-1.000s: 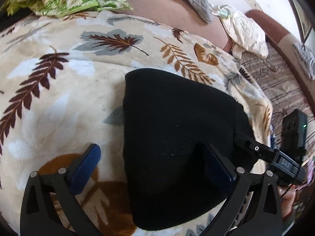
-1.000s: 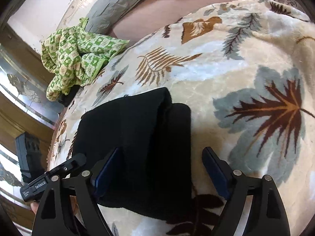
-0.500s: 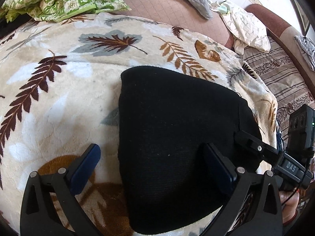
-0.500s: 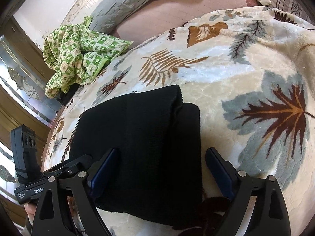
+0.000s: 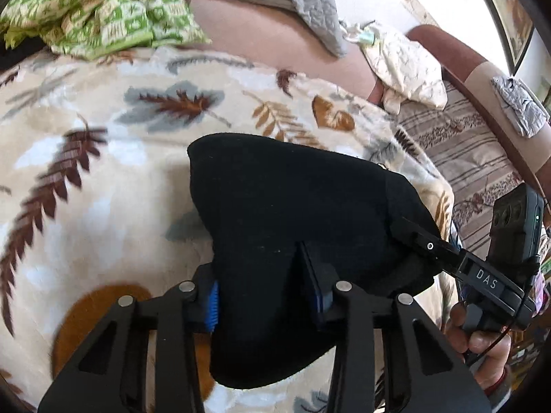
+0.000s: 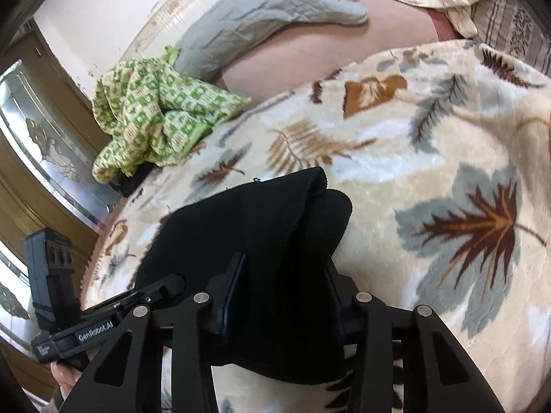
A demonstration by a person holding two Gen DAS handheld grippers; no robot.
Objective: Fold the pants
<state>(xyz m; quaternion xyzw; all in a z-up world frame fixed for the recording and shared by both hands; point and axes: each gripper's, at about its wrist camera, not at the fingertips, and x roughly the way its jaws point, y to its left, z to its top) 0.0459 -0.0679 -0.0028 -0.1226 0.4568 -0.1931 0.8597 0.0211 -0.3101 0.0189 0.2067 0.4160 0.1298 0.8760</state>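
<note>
On a bed's leaf-print blanket [image 5: 103,186], black pants [image 5: 292,213] lie folded into a compact bundle. Left tongs [image 5: 263,296] and right tongs [image 6: 282,296] both clench its near edge; probably only a final fold or placement remains.

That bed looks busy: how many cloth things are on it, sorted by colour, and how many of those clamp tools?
Black: 1, the folded pants, clamped by both tools.
Green checked: 1, a crumpled cloth.
Grey: 1, a quilted cloth.
Cream: 2, the leaf-print blanket and a crumpled cloth.
Clamp tools: 2, the left gripper and the right gripper.
Total: 7.
</note>
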